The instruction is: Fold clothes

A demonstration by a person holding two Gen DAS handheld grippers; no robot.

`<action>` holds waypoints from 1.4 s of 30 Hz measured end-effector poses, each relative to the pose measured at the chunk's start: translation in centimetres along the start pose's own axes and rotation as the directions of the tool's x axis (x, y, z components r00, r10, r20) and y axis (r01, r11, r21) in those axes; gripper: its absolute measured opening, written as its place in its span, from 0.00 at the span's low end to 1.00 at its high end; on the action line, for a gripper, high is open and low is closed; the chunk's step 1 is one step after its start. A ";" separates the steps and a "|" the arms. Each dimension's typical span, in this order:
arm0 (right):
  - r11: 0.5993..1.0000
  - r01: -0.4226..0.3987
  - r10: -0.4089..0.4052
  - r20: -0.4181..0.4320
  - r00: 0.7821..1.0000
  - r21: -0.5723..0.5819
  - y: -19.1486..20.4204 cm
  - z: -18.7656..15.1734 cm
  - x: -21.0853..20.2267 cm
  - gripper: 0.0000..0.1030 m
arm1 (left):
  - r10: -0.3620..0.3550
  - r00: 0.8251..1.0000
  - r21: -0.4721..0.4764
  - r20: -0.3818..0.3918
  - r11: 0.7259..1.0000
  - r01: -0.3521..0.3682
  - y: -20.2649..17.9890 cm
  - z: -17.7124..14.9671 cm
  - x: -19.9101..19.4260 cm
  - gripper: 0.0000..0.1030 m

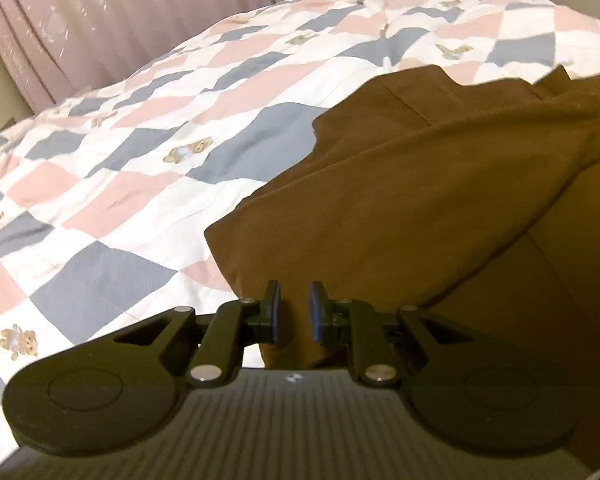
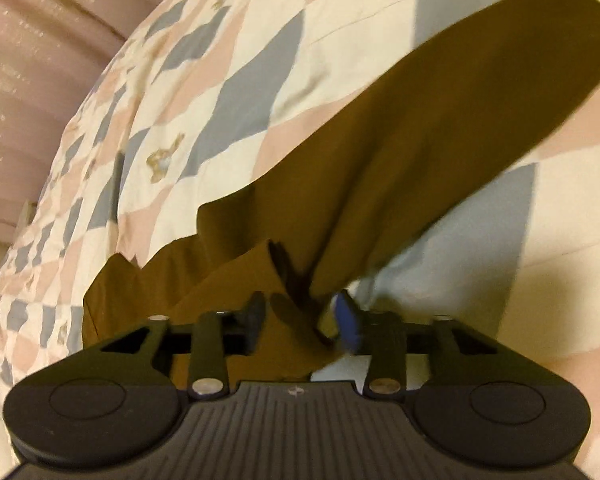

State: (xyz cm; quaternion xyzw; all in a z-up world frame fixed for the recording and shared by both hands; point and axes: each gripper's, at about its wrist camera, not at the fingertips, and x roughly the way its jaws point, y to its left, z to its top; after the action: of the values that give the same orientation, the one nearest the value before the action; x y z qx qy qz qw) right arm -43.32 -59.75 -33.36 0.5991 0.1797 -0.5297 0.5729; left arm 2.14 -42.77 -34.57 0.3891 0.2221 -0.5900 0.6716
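Left wrist view. Black two-finger left claw (image 1: 294,312) low in frame, blue-faced pads (image 1: 275,312) set narrow, a strip of brown cloth between them; cannot tell whether the pads actually pinch it. Brown plain-woven fabric garment (image 1: 399,184) spread from the claw up and to the right, one rounded folded edge running from lower centre toward the upper right, a stitched seam near its top edge. Garment lying on a quilted bed cover of pink, grey-blue and white diamonds with small teddy-bear prints (image 1: 140,168), which fills the left and top of frame. Pale pink pleated curtain (image 1: 120,12) hanging behind the bed, upper left. Lower right of frame darker, brown cloth in shadow there.

Right wrist view. Black two-finger right claw (image 2: 300,320) at lower centre, picture blurred. Blue pad (image 2: 347,320) on the right side, dark pad on the left, a bunched fold of the brown garment (image 2: 439,120) sitting in the gap between them; gap fairly wide, contact with the pads not clear through the blur, so grip cannot be told. Garment stretching from the claw diagonally toward the upper right as a long band, with a second lobe lying flat to the left of the claw. Same diamond-patterned bed cover (image 2: 204,92) under and around it. Pink curtain (image 2: 40,40) along the upper left edge.
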 end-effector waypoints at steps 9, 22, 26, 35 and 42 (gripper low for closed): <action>0.934 -0.143 0.141 0.030 0.990 0.327 -4.4 -3.9 2.3 0.44 | -0.049 0.999 -0.082 -0.021 0.996 0.047 0.8 -0.5 0.8 0.14; 0.830 0.386 -0.336 0.191 0.922 -0.403 9.8 -3.9 3.7 0.06 | -0.073 0.995 -0.133 -0.074 0.989 0.062 2.1 -0.8 2.2 0.14; 0.515 0.420 -0.229 0.352 0.907 -0.747 16.6 -9.9 4.2 0.06 | -0.072 0.995 -0.148 -0.065 0.987 0.062 2.5 -1.1 1.3 0.14; 0.266 0.227 -0.212 0.173 0.962 -0.937 16.4 -16.7 6.1 0.54 | -0.067 0.994 -0.197 -0.084 0.979 0.049 3.5 -2.8 -0.8 0.15; 0.578 0.094 -0.031 0.093 0.995 -0.811 14.1 -11.7 2.2 0.24 | -0.121 0.992 -0.203 -0.035 0.973 0.112 2.0 -1.0 -2.2 0.15</action>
State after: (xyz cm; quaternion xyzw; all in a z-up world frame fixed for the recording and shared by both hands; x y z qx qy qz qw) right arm -25.94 -54.29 -30.76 0.2447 0.4036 -0.4284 0.7705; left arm 3.82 -40.61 -32.94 0.3197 0.3186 -0.5937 0.6661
